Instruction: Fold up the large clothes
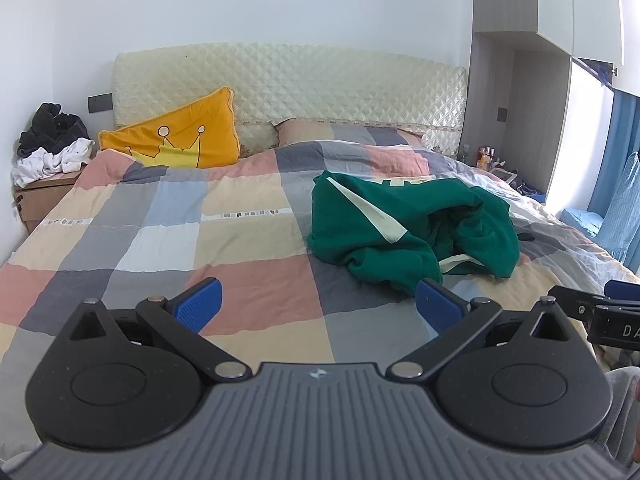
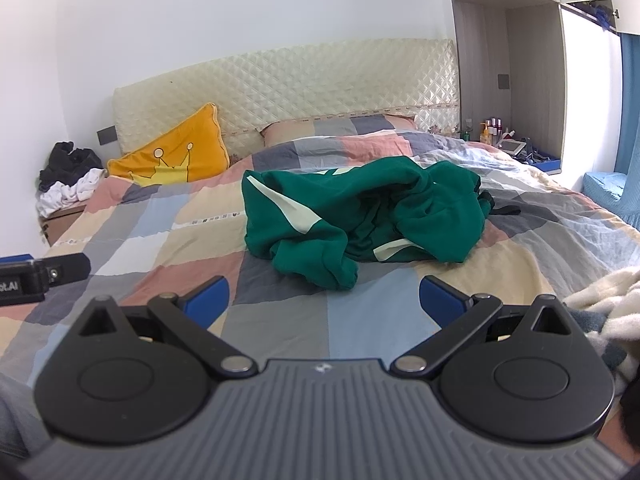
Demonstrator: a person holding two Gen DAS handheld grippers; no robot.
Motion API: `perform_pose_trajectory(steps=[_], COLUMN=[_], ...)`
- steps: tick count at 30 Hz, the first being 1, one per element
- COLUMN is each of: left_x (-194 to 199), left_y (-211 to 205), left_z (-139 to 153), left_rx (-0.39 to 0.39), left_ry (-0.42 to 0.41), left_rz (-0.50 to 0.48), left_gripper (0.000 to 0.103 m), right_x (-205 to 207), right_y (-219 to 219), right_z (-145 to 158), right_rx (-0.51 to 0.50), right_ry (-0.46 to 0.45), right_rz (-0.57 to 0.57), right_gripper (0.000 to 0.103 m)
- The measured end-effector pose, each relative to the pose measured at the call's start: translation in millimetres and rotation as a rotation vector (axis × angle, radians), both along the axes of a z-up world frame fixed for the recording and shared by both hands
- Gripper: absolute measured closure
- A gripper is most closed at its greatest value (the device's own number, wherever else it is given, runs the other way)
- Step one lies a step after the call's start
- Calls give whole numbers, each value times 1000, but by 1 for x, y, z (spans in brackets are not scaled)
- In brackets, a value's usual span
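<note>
A crumpled green sweatshirt [image 1: 400,224] [image 2: 360,216] with cream stripes lies in a heap on the checked quilt [image 1: 180,240] [image 2: 160,240], right of the bed's middle. My left gripper [image 1: 318,306] hovers open over the quilt, short of the heap and a little to its left, with nothing between its blue pads [image 1: 200,304]. My right gripper [image 2: 324,300] is open too, just in front of the nearest sleeve, its pads [image 2: 438,298] holding nothing. Each gripper shows at the edge of the other's view.
An orange crown cushion [image 1: 180,136] [image 2: 176,156] leans on the quilted headboard [image 1: 320,80]. A nightstand with piled dark and white clothes [image 1: 52,148] stands at the left. Bottles on a shelf [image 2: 492,128], blue curtains and a cream fluffy blanket [image 2: 600,300] are at the right.
</note>
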State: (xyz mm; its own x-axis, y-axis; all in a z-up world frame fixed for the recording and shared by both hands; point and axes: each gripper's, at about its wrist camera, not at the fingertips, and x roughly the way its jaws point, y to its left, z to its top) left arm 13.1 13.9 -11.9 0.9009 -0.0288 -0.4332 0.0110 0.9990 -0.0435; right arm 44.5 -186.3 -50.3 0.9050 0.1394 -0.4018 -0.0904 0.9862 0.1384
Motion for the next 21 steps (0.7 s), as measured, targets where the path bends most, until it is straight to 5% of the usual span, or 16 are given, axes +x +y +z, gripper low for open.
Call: perform_pose_trajectory(steps=[21], left_x=[4], left_y=[4], left_z=[-5], left_rx=[-14], left_ry=[11], left_rz=[-2], left_gripper=[0], right_x=[0], right_y=[0], right_z=[-6], right_rx=[0], right_ry=[23], right_rz=[-10], right_gripper=[0])
